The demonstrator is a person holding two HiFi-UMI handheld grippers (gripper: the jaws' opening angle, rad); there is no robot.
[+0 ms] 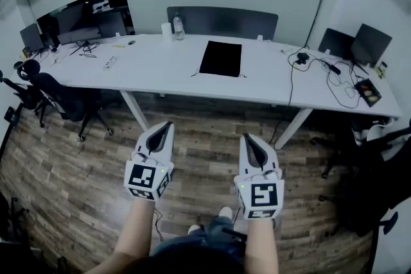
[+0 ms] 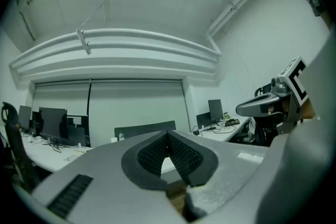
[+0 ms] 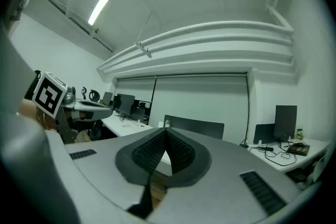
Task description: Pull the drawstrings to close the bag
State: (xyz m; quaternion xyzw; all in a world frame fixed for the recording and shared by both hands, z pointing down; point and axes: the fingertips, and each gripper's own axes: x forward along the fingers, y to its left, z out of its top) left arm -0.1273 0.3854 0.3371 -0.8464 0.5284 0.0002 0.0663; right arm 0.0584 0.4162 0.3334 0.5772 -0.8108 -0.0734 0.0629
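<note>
A flat black drawstring bag (image 1: 221,58) lies on the long white table (image 1: 160,70), near its middle, with thin strings at its near corners. Both grippers hang over the wooden floor, well short of the table. My left gripper (image 1: 168,125) is shut and empty, its tips meeting (image 2: 168,134). My right gripper (image 1: 246,137) is also shut with nothing in it, its tips touching (image 3: 166,131). Each gripper shows in the other's view: the right gripper (image 2: 268,105) and the left gripper (image 3: 86,107).
Monitors (image 1: 74,22) and cables sit at the table's left end, a water bottle (image 1: 178,27) at the back, more monitors (image 1: 359,43) and cables on the right. Office chairs (image 1: 61,99) stand at the left, another chair (image 1: 379,163) at the right. A grey divider (image 1: 221,21) backs the table.
</note>
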